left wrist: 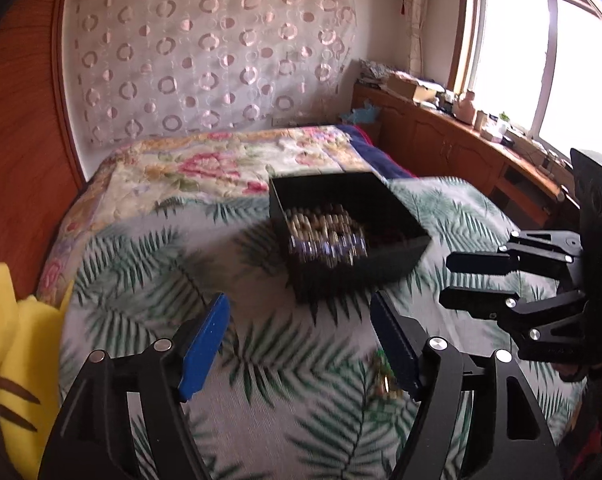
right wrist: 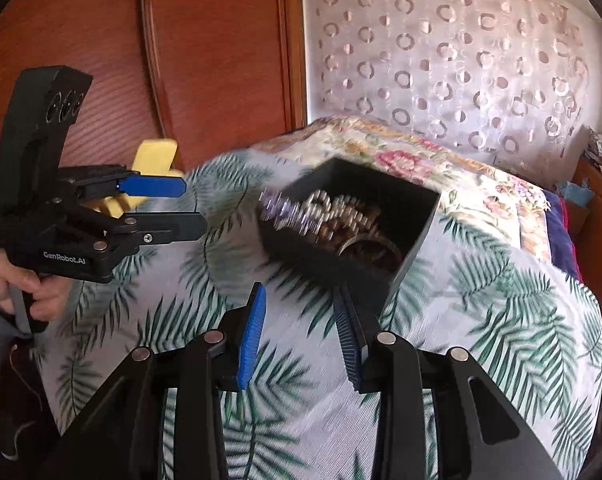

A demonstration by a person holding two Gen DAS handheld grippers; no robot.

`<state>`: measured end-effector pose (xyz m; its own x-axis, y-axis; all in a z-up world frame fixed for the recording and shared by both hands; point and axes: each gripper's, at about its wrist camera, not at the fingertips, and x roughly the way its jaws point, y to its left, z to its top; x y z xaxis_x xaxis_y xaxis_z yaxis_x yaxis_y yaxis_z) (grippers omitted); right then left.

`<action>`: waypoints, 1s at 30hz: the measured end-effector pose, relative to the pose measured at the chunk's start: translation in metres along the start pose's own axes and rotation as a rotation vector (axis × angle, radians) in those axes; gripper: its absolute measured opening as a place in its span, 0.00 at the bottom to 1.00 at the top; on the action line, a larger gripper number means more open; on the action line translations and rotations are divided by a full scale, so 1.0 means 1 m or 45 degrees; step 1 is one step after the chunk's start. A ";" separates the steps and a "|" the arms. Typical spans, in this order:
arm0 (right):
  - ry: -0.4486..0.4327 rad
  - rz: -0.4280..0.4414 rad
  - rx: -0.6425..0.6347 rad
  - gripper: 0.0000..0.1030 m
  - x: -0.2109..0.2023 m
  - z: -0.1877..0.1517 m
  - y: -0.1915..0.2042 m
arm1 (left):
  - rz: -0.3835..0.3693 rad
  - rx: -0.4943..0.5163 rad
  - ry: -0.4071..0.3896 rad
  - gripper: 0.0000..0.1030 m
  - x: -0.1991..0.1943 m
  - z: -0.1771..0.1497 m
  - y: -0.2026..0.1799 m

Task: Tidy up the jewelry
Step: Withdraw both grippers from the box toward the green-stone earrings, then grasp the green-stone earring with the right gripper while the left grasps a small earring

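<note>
A black open box (left wrist: 381,216) (right wrist: 405,216) full of beaded bracelets and chains (left wrist: 325,232) (right wrist: 341,220) sits on the leaf-print bedspread. A purple and silver bracelet hangs over its near wall (right wrist: 277,210). My left gripper (left wrist: 301,320) is open and empty, just short of the box; it also shows in the right wrist view (right wrist: 193,208). A small green and gold jewelry piece (left wrist: 385,376) lies on the spread by its right finger. My right gripper (right wrist: 301,308) is open and empty, close to the box; it also shows in the left wrist view (left wrist: 447,280).
A yellow plush toy (left wrist: 13,344) (right wrist: 153,160) lies at the bed's left edge by a wooden wardrobe (right wrist: 141,60). A floral quilt (left wrist: 221,168) covers the far bed. A cluttered wooden cabinet (left wrist: 461,132) runs under the window at right.
</note>
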<state>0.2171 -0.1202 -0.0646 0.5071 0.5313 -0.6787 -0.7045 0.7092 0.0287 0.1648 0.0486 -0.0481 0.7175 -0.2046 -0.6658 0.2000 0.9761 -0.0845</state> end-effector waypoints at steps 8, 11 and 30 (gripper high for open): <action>0.047 0.000 0.000 0.36 -0.002 -0.025 0.009 | -0.057 0.060 0.096 0.56 0.012 -0.033 -0.026; 0.048 -0.007 0.013 0.36 -0.005 -0.029 0.007 | -0.098 0.079 0.132 0.43 0.020 -0.039 -0.039; 0.064 0.008 0.029 0.37 -0.002 -0.037 0.009 | -0.122 0.086 0.161 0.09 0.023 -0.051 -0.046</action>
<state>0.1910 -0.1320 -0.0904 0.4764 0.5123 -0.7145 -0.6961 0.7162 0.0494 0.1383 0.0027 -0.0977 0.6041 -0.2815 -0.7455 0.3109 0.9446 -0.1047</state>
